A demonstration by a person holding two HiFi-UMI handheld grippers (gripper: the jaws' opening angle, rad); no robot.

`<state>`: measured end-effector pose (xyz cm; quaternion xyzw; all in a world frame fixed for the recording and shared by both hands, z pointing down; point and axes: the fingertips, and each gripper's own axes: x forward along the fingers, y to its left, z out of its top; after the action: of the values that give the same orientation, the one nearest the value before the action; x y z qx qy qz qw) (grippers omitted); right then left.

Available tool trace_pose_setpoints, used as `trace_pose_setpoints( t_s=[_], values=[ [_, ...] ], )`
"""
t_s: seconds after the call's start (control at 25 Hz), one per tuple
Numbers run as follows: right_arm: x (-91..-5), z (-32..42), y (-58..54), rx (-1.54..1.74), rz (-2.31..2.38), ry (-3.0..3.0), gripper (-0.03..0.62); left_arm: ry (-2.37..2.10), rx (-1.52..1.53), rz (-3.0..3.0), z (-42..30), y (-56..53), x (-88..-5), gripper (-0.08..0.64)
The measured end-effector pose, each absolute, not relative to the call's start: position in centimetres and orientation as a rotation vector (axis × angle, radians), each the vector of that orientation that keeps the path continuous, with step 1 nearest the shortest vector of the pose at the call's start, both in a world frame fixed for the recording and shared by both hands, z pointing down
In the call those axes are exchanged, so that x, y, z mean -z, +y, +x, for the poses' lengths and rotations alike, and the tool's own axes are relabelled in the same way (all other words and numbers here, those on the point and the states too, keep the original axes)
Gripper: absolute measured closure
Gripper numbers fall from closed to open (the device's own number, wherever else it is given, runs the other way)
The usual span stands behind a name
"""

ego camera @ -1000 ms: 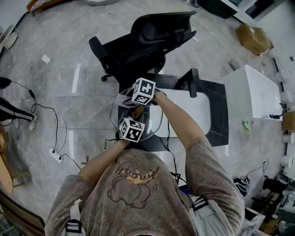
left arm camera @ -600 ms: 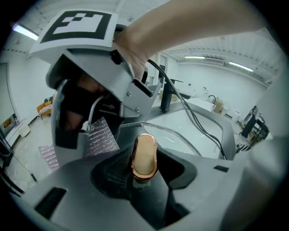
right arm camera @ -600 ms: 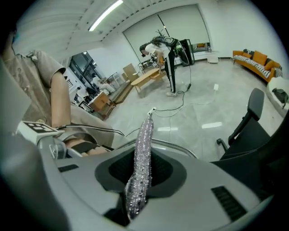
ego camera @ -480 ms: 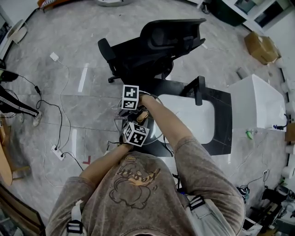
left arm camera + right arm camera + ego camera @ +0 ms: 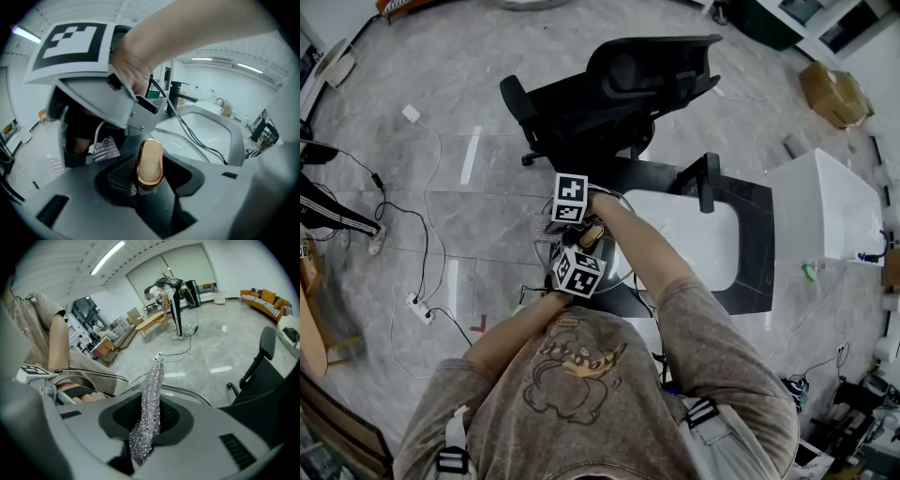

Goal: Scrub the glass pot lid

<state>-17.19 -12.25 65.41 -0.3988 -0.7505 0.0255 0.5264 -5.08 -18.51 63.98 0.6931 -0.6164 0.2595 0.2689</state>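
Left gripper (image 5: 151, 183): jaws clamped on lid knob (image 5: 150, 161).
Right gripper (image 5: 146, 430): jaws clamped on silvery scrub cloth (image 5: 151, 397), seemingly against glass lid (image 5: 185, 389).

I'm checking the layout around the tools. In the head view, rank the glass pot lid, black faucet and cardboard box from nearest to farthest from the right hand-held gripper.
1. Glass pot lid, right beneath the right hand-held gripper and its sparkly scrubber.
2. Black faucet, off toward the view's right.
3. Cardboard box, far in the upper right corner.
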Motion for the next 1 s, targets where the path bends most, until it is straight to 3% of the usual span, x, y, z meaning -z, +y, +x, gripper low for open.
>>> trace_pose_setpoints(
  t_s=[0.6, 1.0],
  values=[
    [-65.0, -14.8, -21.4, -0.267, -0.572, -2.081, 0.51, -1.637, -0.703, 1.871, -5.2, -18.4, -64.0, 0.371],
    [-64.7, -8.0, -24.6, -0.376, -0.349, -2.134, 0.51, -1.611, -0.699, 1.871, -5.4, -18.3, -64.0, 0.371]
  ],
)
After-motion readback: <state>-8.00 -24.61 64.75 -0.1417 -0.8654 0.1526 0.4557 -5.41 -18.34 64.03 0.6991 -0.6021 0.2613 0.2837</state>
